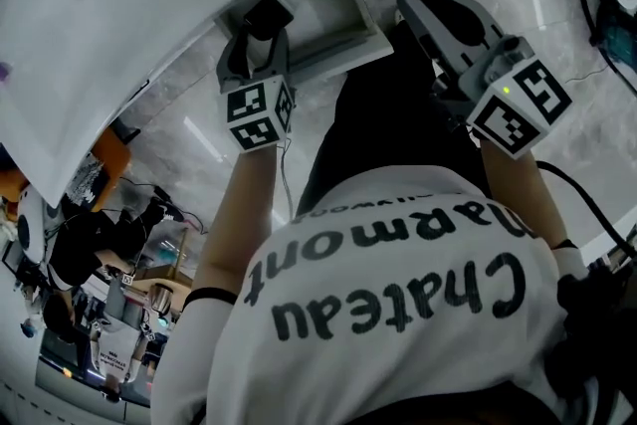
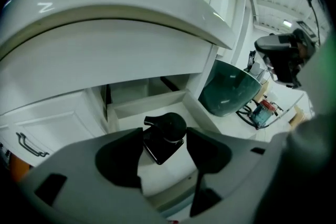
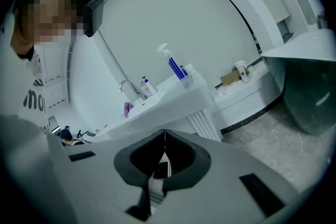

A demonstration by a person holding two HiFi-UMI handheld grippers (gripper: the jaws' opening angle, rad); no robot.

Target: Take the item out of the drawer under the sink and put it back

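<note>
A black item with a round cap (image 2: 169,126) lies in the open white drawer (image 2: 152,104) under the white sink (image 2: 105,2). My left gripper (image 2: 164,140) points down into the drawer, jaws open on either side of the item, pads clear of it. In the head view the left gripper (image 1: 261,33) hangs over the drawer (image 1: 343,35), with the black item (image 1: 267,13) just beyond its tips. My right gripper (image 1: 418,0) is held out to the right above the floor. Its jaws (image 3: 164,135) are shut tip to tip with nothing between them.
A dark green glass basin (image 2: 228,89) stands right of the drawer. A cabinet door with a metal handle (image 2: 29,144) is to the left. The right gripper view shows a white counter with a spray bottle (image 3: 176,65) and a faucet (image 3: 128,86). The floor is grey marble (image 1: 597,144).
</note>
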